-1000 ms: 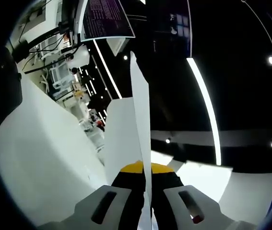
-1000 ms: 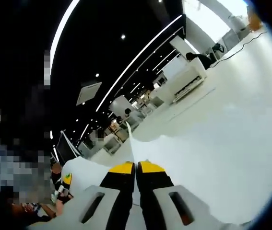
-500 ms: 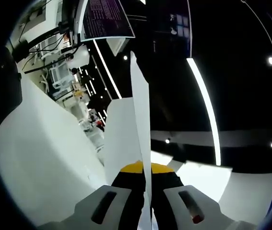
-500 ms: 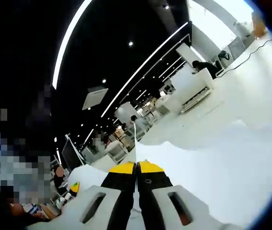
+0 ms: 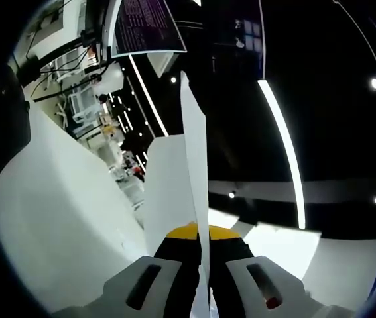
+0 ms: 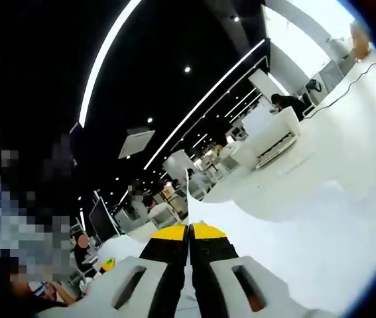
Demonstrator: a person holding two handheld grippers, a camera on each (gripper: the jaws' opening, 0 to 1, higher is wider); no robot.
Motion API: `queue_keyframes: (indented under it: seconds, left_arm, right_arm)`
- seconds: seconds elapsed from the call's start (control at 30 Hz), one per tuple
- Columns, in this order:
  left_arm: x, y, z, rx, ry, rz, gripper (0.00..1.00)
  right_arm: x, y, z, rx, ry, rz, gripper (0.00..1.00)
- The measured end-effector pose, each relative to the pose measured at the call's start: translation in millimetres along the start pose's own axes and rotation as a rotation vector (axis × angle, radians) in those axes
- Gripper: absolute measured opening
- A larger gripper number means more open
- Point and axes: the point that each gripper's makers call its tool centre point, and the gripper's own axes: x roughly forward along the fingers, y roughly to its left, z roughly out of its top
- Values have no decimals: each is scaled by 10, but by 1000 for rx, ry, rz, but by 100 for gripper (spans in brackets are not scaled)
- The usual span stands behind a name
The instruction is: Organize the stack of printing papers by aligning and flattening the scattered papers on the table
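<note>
Left gripper view: the left gripper (image 5: 202, 233) has its yellow-tipped jaws pinched onto the papers (image 5: 194, 159), which stand edge-on between them and rise straight up the middle of the view. A second white sheet face (image 5: 168, 185) lies just beside the edge on its left, so more than one sheet appears to be in the grip. A broad white surface (image 5: 62, 218) spreads at lower left; whether it is the worktop or more paper cannot be told. Behind are a dark ceiling with a long light strip (image 5: 282, 146) and a monitor (image 5: 144, 26) at upper left.

Right gripper view: the right gripper (image 6: 188, 230) is likewise clamped onto a thin paper edge (image 6: 188, 199), which runs up from between the jaws as a narrow white line. A white sheet surface (image 6: 287, 258) fans out to the right of the jaws. Beyond it are white desks (image 6: 274, 129) and ceiling light strips (image 6: 207, 99).

Judgement: the stack is held off the worktop, gripped at two points and turned on edge, so the step in hand looks like squaring up the sheets. The next move probably calls for bringing the lower edge down onto the worktop to jog the sheets level, with both grips equally firm so none slips, then laying the stack flat. How well the edges are aligned cannot be judged from these views.
</note>
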Motion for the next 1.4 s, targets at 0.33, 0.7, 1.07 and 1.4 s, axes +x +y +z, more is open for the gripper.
queue_keyframes:
  seconds: [0.33, 0.7, 1.07, 1.4]
  left_arm:
    - [0, 7, 4, -2, 1, 1, 6]
    - [-1, 24, 9, -3, 1, 1, 6]
    - [1, 34, 8, -5, 1, 2, 6]
    - [-3, 16, 6, -6, -3, 0, 6]
  right_arm:
    - [-9, 102, 82, -35, -13, 16, 0]
    - [-51, 291, 131, -40, -23, 52, 0]
    - [-90, 419, 227, -36, -50, 89, 0]
    - [-121, 540, 225, -26, -58, 117, 0]
